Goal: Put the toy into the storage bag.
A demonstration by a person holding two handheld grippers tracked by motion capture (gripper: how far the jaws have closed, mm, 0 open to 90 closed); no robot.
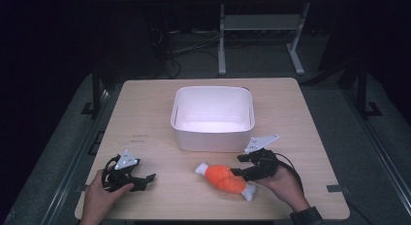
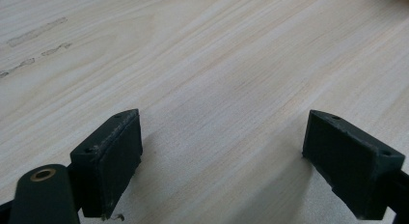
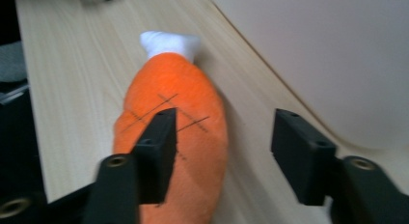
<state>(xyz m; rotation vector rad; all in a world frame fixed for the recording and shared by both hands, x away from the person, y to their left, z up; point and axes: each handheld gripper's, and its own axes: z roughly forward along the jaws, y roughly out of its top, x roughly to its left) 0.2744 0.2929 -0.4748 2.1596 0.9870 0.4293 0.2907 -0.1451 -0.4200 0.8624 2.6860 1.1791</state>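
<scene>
An orange plush toy (image 1: 223,178) with white ends, shaped like a drumstick, lies on the wooden table (image 1: 145,118) in front of a white bin (image 1: 213,136). My right gripper (image 1: 237,165) is at the toy's right end, pointing left, and stands open. In the right gripper view the toy (image 3: 173,113) lies under and past the left jaw, the other jaw hangs over bare table, and neither pad presses on it (image 3: 224,132). My left gripper (image 1: 148,180) rests near the front left, open with only tabletop between its jaws (image 2: 222,147).
The bin is open-topped and looks empty; its wall (image 3: 337,50) rises close beside my right gripper. Faint marks (image 2: 38,31) show on the tabletop ahead of my left gripper. A metal stand (image 1: 261,36) is on the floor beyond the table.
</scene>
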